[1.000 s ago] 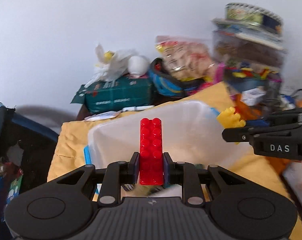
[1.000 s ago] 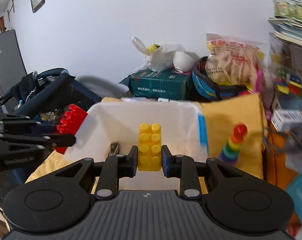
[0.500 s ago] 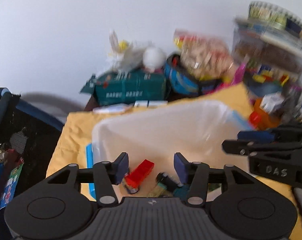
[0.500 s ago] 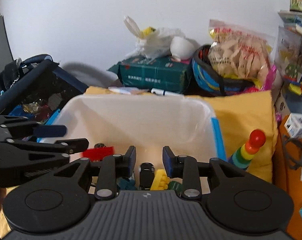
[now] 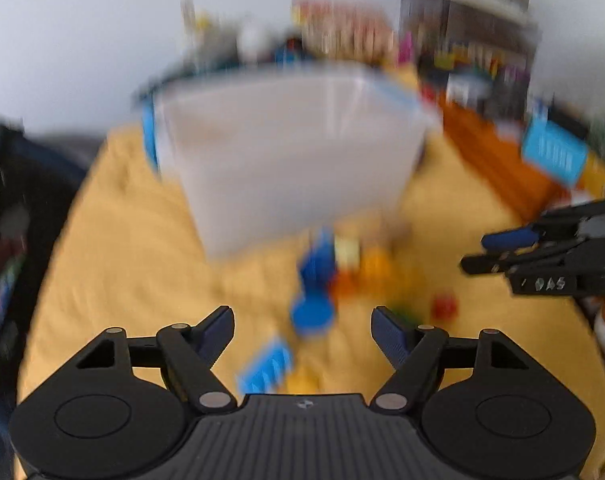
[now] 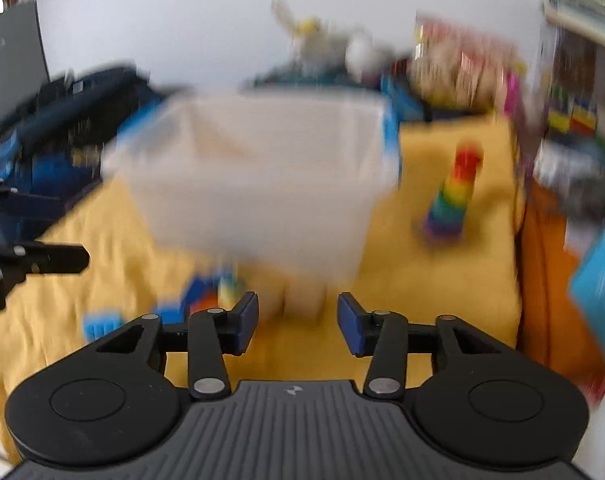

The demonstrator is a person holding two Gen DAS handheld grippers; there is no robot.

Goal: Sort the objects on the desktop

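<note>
Across the lower middle of both wrist views, each hand-held gripper shows its two blue-padded fingers spread wide with nothing between them: the left hand-held gripper (image 5: 302, 320) hovers over a loose cluster of toy pieces, and the right hand-held gripper (image 6: 297, 316) points at the near wall of a storage bin. Both pictures are heavily blurred, so small details are uncertain. At the centre of the left view, the toy pieces (image 5: 334, 268) lie on a yellow cloth (image 5: 134, 264) that covers the surface; they include a blue piece with a round base (image 5: 313, 314), a ridged light-blue block (image 5: 266, 368) near the lower centre, orange and yellow bits, and a small red piece (image 5: 446, 307) to the right. They look like hard plastic bricks, likely light and stiff, somewhat slippery, best pinched across their flat sides. Filling the upper centre of both views stands a translucent white bin (image 5: 286, 152) with blue handle clips; its contents cannot be seen from here. At the right of the right view, a rainbow stacking toy (image 6: 454, 196) stands upright on the cloth, apart from the bin. Bags, boxes and shelves crowd the background against a pale wall.
</note>
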